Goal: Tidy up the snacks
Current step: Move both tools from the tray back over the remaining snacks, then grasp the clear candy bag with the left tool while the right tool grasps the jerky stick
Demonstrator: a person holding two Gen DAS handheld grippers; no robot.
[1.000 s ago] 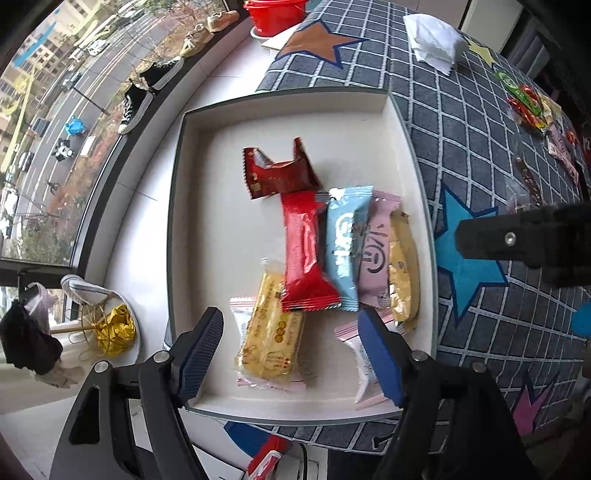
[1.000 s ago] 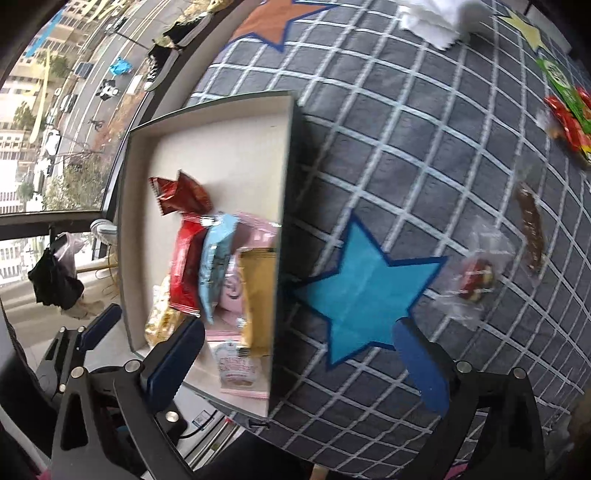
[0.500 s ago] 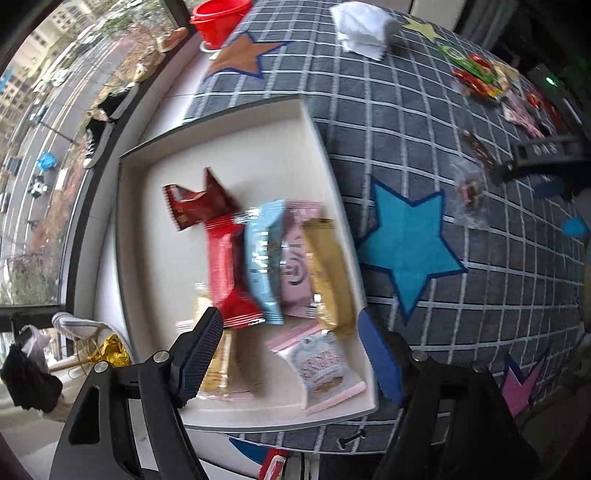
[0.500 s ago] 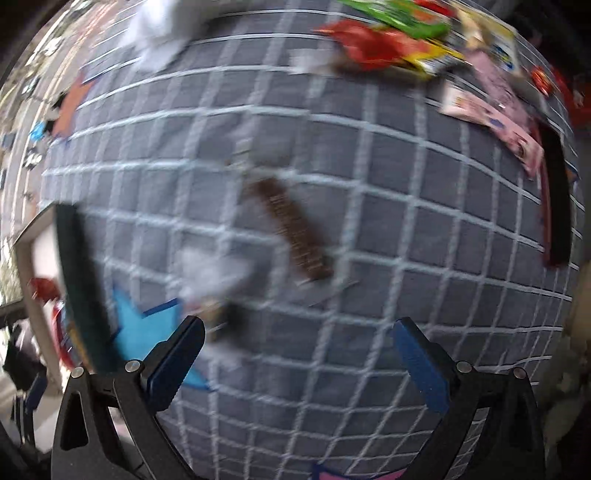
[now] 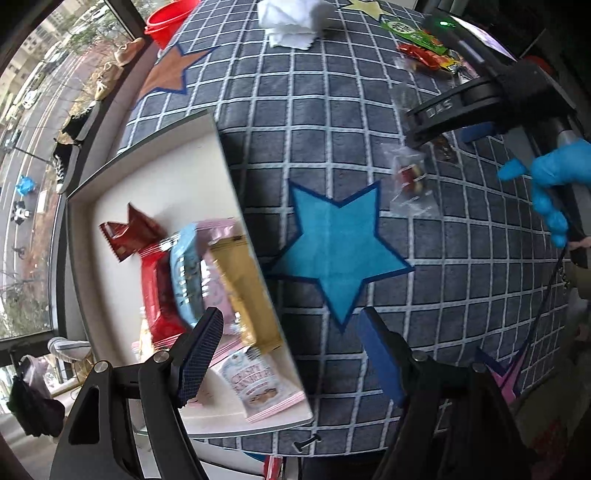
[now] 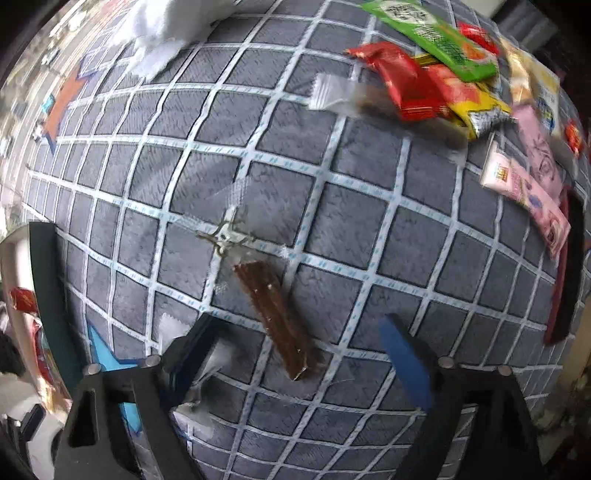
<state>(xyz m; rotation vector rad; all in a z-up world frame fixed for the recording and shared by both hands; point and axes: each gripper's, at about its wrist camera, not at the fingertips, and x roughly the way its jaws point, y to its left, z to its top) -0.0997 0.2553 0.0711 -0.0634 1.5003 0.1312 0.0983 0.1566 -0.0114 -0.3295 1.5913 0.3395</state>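
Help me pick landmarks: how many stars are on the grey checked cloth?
4: orange star far left, yellow star at the far edge, blue star beside the white tray, pink star at near right. Others may be hidden.

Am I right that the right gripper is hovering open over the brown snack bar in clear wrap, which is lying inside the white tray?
Not quite: the brown snack bar lies on the grey checked cloth, not in the white tray. The right wrist view shows the open right gripper over it; its jaws have just been closing, not yet touching the bar.
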